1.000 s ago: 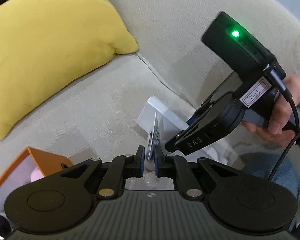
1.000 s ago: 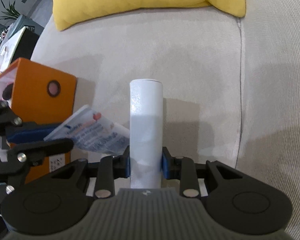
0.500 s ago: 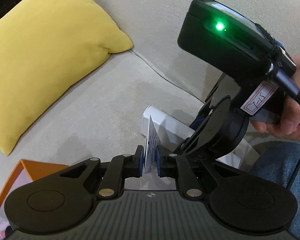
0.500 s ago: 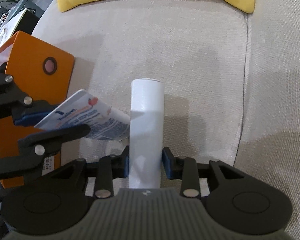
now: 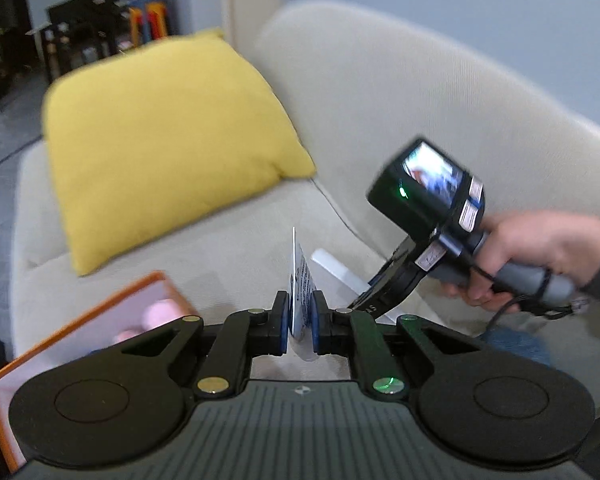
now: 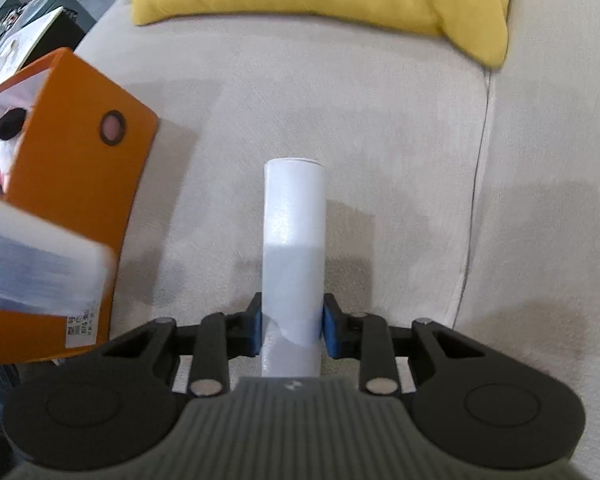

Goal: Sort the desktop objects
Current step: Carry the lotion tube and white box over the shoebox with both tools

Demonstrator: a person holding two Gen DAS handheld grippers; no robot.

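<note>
My left gripper (image 5: 300, 316) is shut on a thin printed packet (image 5: 300, 280), held edge-on and upright above the sofa seat. The packet also shows blurred at the left of the right wrist view (image 6: 40, 272). My right gripper (image 6: 292, 324) is shut on a white tube (image 6: 294, 240) that points forward over the seat cushion. The tube's end shows in the left wrist view (image 5: 332, 268), just right of the packet. An open orange box (image 6: 80, 184) with pink and white items inside stands at the left; it also shows in the left wrist view (image 5: 80, 320).
A yellow cushion (image 5: 160, 140) leans at the back of the beige sofa (image 6: 380, 140). The sofa backrest (image 5: 420, 100) rises on the right. The person's hand (image 5: 532, 252) holds the right gripper's handle. Dark furniture stands in the room behind.
My left gripper has lifted and pulled the packet away from the tube, toward the orange box. The right gripper still holds the tube in nearly the same place.
</note>
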